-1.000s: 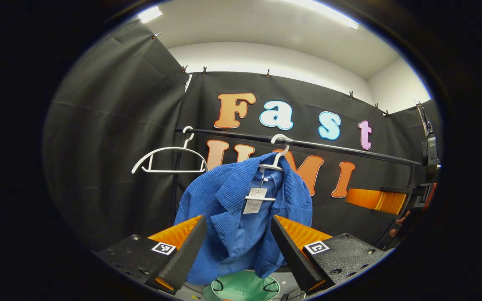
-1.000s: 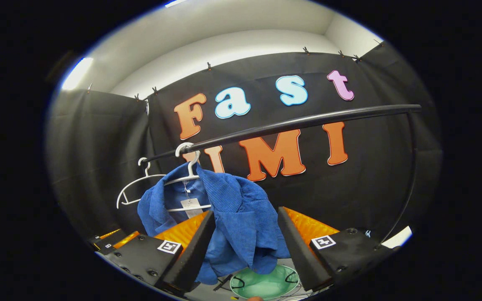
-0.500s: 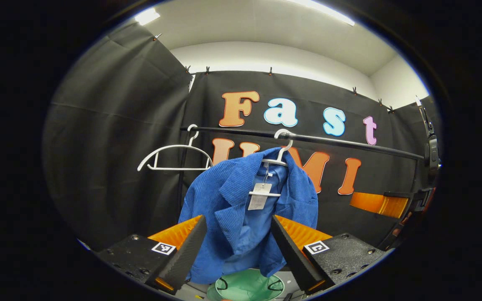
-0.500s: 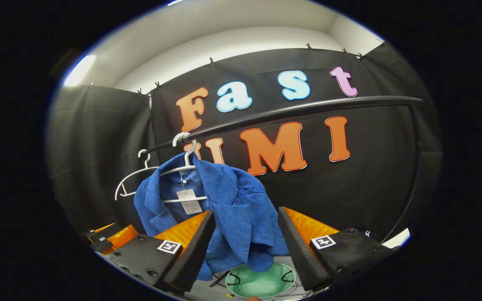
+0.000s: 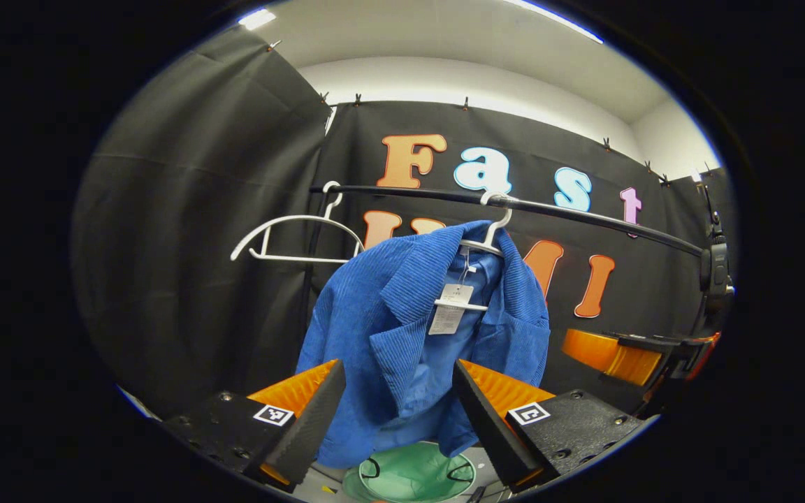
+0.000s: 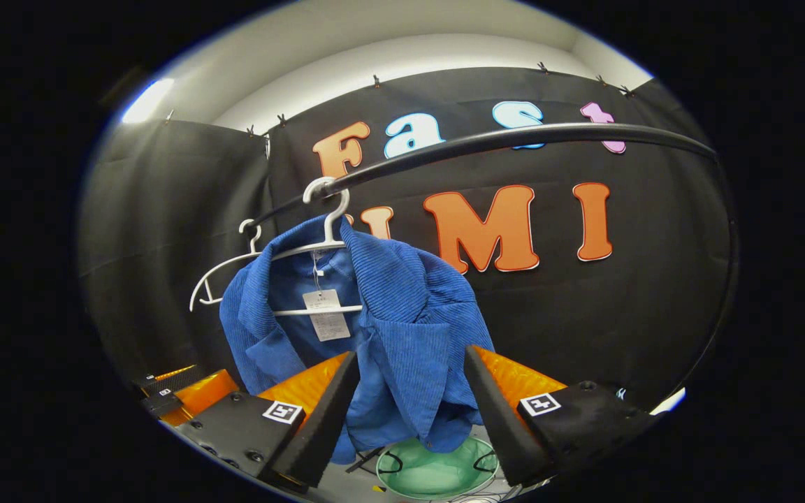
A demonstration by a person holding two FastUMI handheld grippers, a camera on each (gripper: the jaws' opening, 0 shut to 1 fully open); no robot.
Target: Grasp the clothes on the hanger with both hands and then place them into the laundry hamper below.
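Black-draped booth, blue jacket (image 5: 416, 328) on rail (image 6: 514, 140), both hand-held grippers (image 5: 397, 412) (image 6: 409, 412) spread apart.

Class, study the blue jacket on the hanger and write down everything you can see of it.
The blue jacket is ribbed cloth like corduroy, with a broad collar and a smoother blue lining. It hangs open and lopsided on a white hanger hooked over a black rail. A paper tag dangles inside the neck. Its hem hangs above a green hamper. Neither open gripper touches it; an empty hanger hangs beside it.
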